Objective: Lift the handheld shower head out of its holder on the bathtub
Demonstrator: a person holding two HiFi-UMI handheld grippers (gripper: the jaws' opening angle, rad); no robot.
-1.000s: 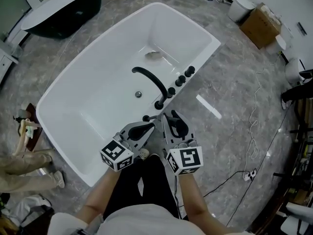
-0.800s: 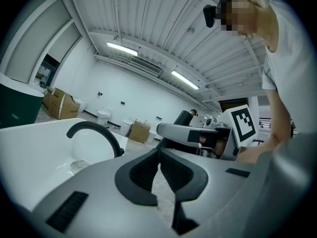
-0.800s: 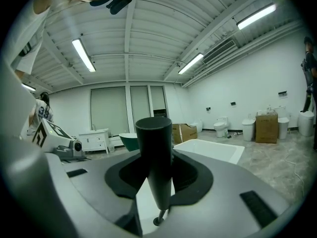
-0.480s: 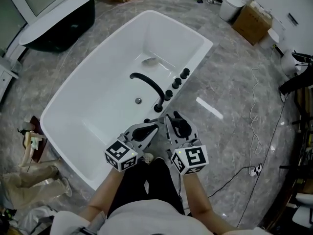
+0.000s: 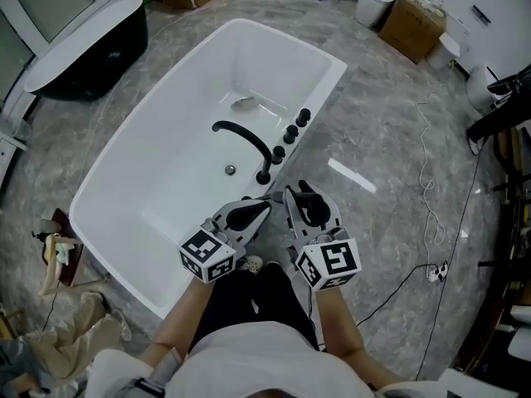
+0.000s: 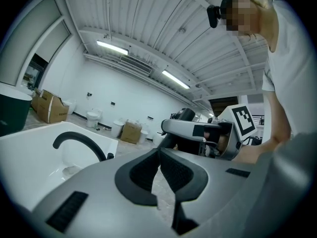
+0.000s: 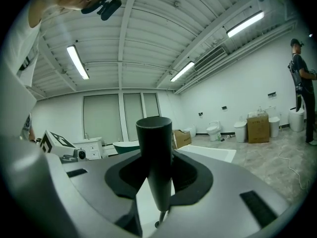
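Shower head (image 7: 154,157), black and cylindrical, is clamped upright between the jaws of the right gripper (image 5: 309,199), just above the near right rim of the white bathtub (image 5: 116,172). The left gripper (image 5: 255,209) is held close beside it on the left, its jaws closed together on nothing. A curved black tap (image 5: 242,139) is seen further along the rim.

Nothing legible anywhere, only coded black-and-white square markers (image 5: 207,258), no letters or digits, on left gripper (image 5: 264,206) and right gripper (image 5: 300,196) toward six o'clock.
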